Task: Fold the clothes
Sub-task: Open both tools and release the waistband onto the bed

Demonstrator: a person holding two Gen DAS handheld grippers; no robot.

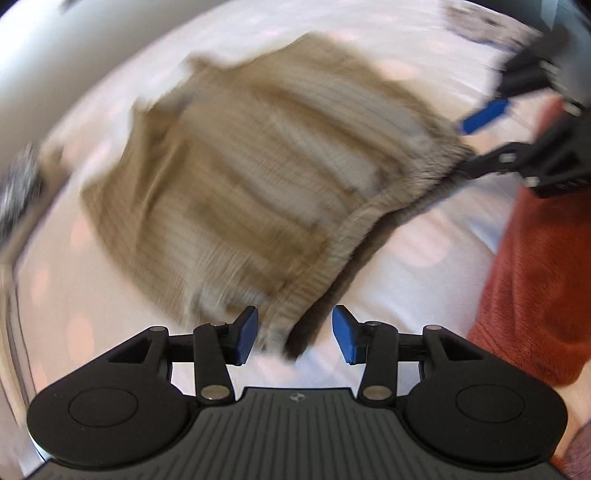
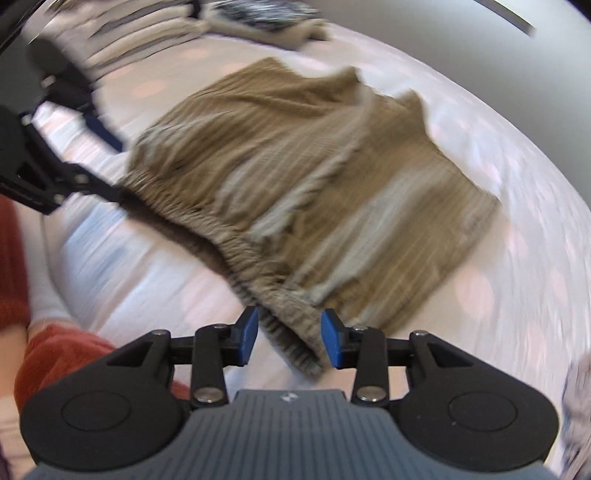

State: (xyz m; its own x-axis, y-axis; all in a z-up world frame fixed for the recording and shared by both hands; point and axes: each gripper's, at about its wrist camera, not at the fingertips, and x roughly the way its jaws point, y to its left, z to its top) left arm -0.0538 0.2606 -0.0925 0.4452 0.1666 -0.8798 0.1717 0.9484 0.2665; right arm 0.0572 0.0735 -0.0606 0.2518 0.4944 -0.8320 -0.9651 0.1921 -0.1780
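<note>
A tan ribbed pair of shorts with an elastic waistband lies spread on a white sheet with pale pink dots; it also shows in the right wrist view. My left gripper is open, its blue pads on either side of one waistband corner. My right gripper is open around the other waistband corner. Each gripper shows in the other's view: the right gripper at the far waistband end, the left gripper likewise. Both views are motion-blurred.
A rust-red fleece sleeve of the person is at the right of the left view and at the lower left of the right view. Folded light clothes and a dark patterned item lie at the far edge of the bed.
</note>
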